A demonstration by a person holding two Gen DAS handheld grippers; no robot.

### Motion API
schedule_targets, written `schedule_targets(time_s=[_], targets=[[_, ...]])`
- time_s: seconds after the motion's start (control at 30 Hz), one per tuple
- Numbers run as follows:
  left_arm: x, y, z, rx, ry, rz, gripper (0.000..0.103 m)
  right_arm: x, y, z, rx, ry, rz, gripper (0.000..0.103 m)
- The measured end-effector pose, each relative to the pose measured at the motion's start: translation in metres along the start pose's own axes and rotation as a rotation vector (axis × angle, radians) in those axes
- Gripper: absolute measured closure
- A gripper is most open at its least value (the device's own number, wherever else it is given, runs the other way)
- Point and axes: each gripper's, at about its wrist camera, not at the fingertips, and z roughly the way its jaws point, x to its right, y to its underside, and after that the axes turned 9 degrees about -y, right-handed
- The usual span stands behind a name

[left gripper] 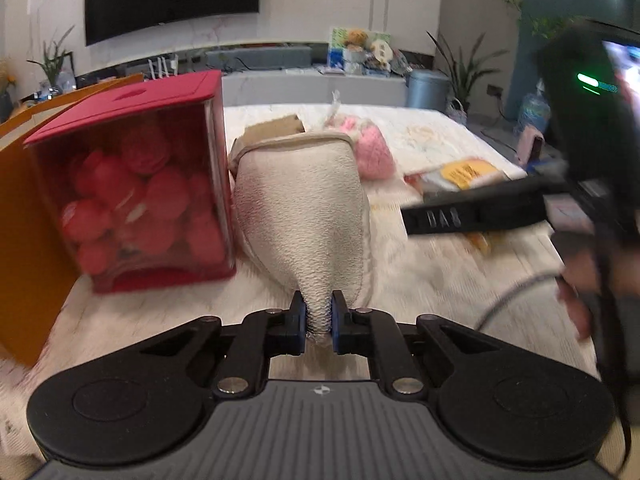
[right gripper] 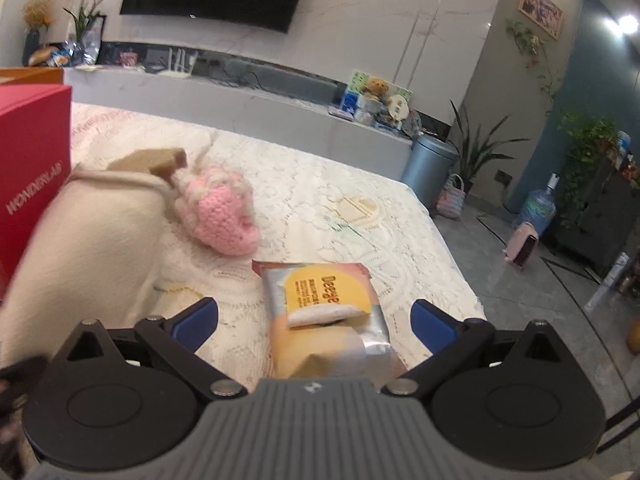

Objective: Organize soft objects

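My left gripper (left gripper: 319, 318) is shut on the narrow end of a cream leather pouch (left gripper: 302, 208), which stretches away from the blue pads toward a brown tag. The same cream pouch (right gripper: 84, 248) fills the left of the right wrist view. Behind it lies a pink crocheted toy (right gripper: 222, 216), also seen as the pink toy (left gripper: 370, 148). My right gripper (right gripper: 315, 320) stands open over a snack packet (right gripper: 324, 300) with a yellow label; the packet lies between its blue pads without being pressed. The right gripper's black finger (left gripper: 472, 210) shows at the right of the left wrist view.
A red box (left gripper: 132, 200) with a clear side, full of pink soft balls, stands left of the pouch, with an orange bag (left gripper: 24, 216) behind it. All rest on a white lace cloth (right gripper: 340, 184). The table edge drops to a grey floor on the right.
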Motion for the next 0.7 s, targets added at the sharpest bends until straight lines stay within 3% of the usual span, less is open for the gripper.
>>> schedule_targets(time_s=[0.1, 0.17, 0.23, 0.33, 0.47, 0.53, 0.7], targets=[[-0.003, 0.01, -0.013, -0.009, 0.041, 0.068, 0.089, 0.002, -0.003, 0.0, -0.029, 0.047, 0.017, 0.003], [-0.003, 0.017, -0.02, 0.01, 0.042, 0.103, 0.084, 0.006, -0.007, 0.0, -0.075, 0.1, 0.053, 0.003], [-0.003, 0.019, -0.02, 0.02, 0.019, 0.091, 0.06, 0.014, -0.009, -0.003, -0.114, 0.138, 0.126, 0.003], [-0.004, 0.012, -0.011, 0.001, 0.014, 0.04, 0.036, 0.034, -0.004, -0.006, -0.156, 0.123, 0.301, 0.003], [-0.001, 0.001, 0.005, -0.004, -0.018, 0.042, 0.027, 0.063, 0.011, -0.006, -0.159, 0.058, 0.565, 0.003], [0.001, -0.003, 0.011, -0.007, -0.038, 0.034, 0.025, 0.069, 0.015, -0.007, -0.139, 0.026, 0.631, 0.003], [0.008, -0.009, 0.021, 0.02, -0.051, 0.069, 0.016, 0.057, 0.006, -0.002, -0.117, 0.033, 0.546, 0.003]])
